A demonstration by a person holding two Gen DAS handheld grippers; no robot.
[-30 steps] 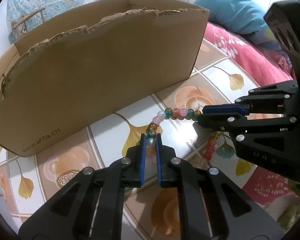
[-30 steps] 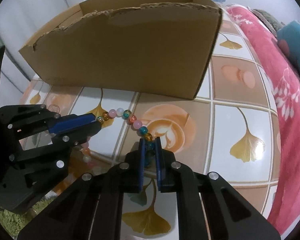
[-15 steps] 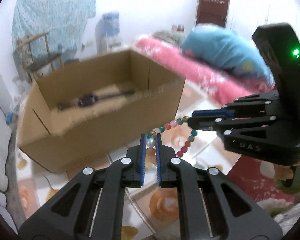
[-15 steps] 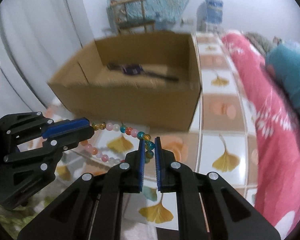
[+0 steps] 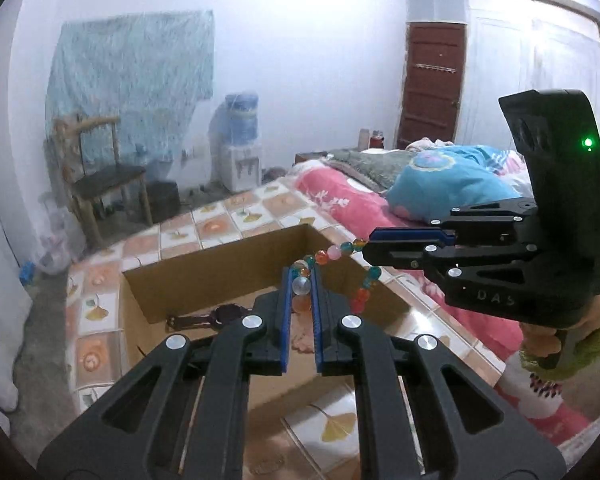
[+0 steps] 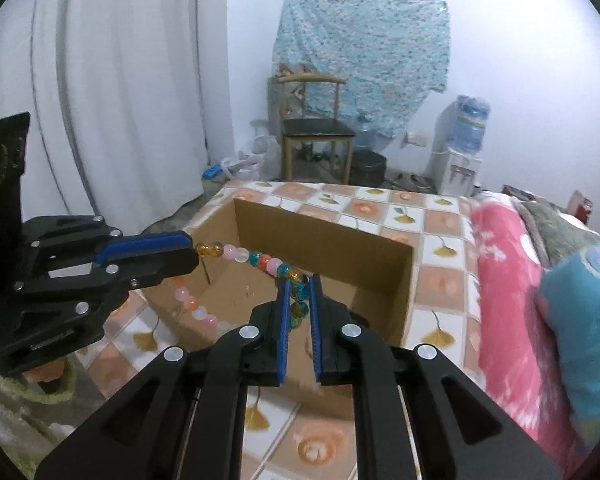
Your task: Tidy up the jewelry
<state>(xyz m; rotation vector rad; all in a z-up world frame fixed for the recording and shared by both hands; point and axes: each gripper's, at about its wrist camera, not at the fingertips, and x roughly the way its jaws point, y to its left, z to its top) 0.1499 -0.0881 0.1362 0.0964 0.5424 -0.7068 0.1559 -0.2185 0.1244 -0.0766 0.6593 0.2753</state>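
A bracelet of coloured glass beads (image 5: 332,254) hangs stretched between both grippers above an open cardboard box (image 5: 204,280). My left gripper (image 5: 301,280) is shut on one side of the bracelet. My right gripper (image 6: 299,284) is shut on the other side; it shows from the side in the left wrist view (image 5: 366,246). The bead string (image 6: 260,260) runs from my left gripper (image 6: 194,250) to the right one, with a loop sagging below. A dark watch-like item (image 5: 216,316) lies on the box floor.
The box (image 6: 380,248) stands on a tiled cloth with ginkgo leaves (image 6: 440,248). A pink bedspread (image 5: 340,196) and a blue pillow (image 5: 448,184) lie to the right. A wooden chair (image 6: 316,136) and a water dispenser (image 6: 460,160) stand by the far wall.
Both grippers have lifted the bracelet from the tiled cloth in front of the box to above the box's open top. The box interior now shows.
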